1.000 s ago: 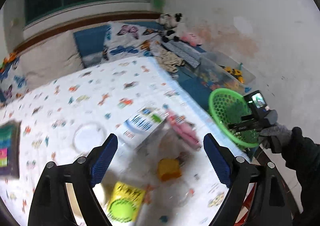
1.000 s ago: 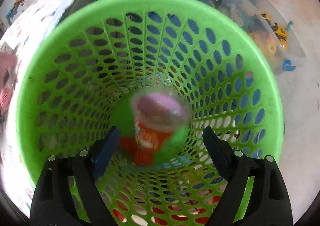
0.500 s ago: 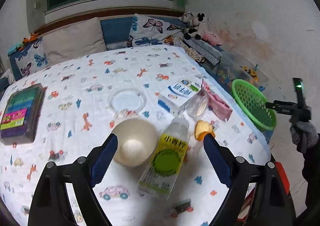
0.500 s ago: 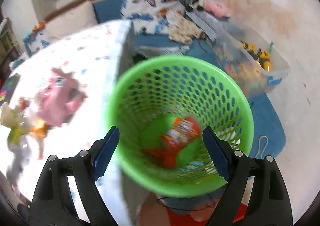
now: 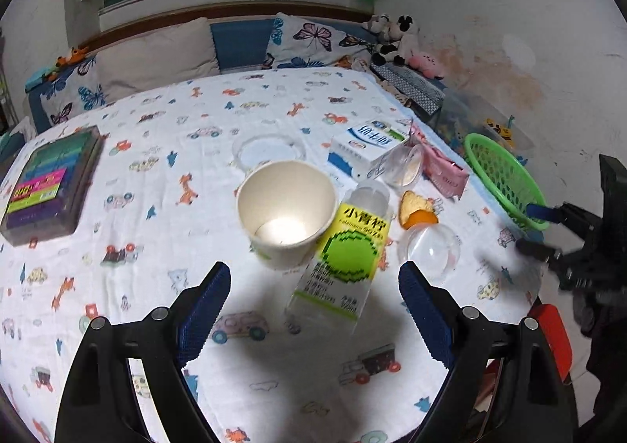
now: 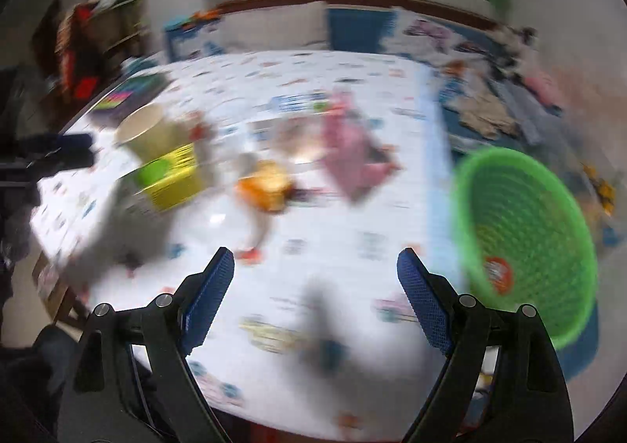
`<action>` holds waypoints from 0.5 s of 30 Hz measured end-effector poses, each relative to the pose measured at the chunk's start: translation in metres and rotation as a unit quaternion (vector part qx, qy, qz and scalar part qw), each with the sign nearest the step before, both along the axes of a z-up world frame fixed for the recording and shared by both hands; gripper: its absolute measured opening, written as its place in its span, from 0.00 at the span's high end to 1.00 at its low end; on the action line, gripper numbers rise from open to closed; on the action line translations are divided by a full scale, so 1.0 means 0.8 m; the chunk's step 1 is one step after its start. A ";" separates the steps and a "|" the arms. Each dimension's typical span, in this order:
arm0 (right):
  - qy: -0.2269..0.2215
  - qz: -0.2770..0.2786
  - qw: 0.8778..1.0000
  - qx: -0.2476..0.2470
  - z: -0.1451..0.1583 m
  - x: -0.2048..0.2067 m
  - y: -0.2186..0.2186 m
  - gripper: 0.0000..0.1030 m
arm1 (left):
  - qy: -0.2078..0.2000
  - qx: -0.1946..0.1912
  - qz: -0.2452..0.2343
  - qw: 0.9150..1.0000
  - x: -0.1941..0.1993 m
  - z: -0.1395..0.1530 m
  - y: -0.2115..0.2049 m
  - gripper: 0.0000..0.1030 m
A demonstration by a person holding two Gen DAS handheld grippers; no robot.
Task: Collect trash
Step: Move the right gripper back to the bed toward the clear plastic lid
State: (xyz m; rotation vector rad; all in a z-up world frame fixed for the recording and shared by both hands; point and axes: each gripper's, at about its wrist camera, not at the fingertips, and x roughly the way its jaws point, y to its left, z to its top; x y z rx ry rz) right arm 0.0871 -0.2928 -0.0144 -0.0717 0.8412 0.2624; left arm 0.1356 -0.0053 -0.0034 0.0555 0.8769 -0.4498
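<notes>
Right gripper (image 6: 315, 288), jaws wide and empty, has swung from over the green basket (image 6: 525, 243), red wrapper (image 6: 497, 274) now inside, toward counter litter; left gripper (image 5: 313, 296), open, hovers before the lime bottle (image 5: 345, 258).

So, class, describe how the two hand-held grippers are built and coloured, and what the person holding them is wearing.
Each hand-held gripper, left and right, has a black plastic frame whose two angular arms fork apart, joined with silver round bolts. The fingers carry blue pads with a fine ribbed texture. In the left wrist view, the hand on the right gripper wears a grey knitted glove and a dark sleeve. No cables show.
</notes>
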 end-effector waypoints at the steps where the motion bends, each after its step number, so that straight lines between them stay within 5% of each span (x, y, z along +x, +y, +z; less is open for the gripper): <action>1: -0.001 0.012 1.000 -0.002 -0.005 0.002 0.015 0.18 | 0.002 -0.001 0.001 1.000 -0.001 -0.003 0.003 0.18; 15: 0.026 0.055 0.998 0.005 -0.058 0.055 0.090 0.20 | 0.032 -0.009 -0.011 0.999 0.001 -0.036 0.002 0.18</action>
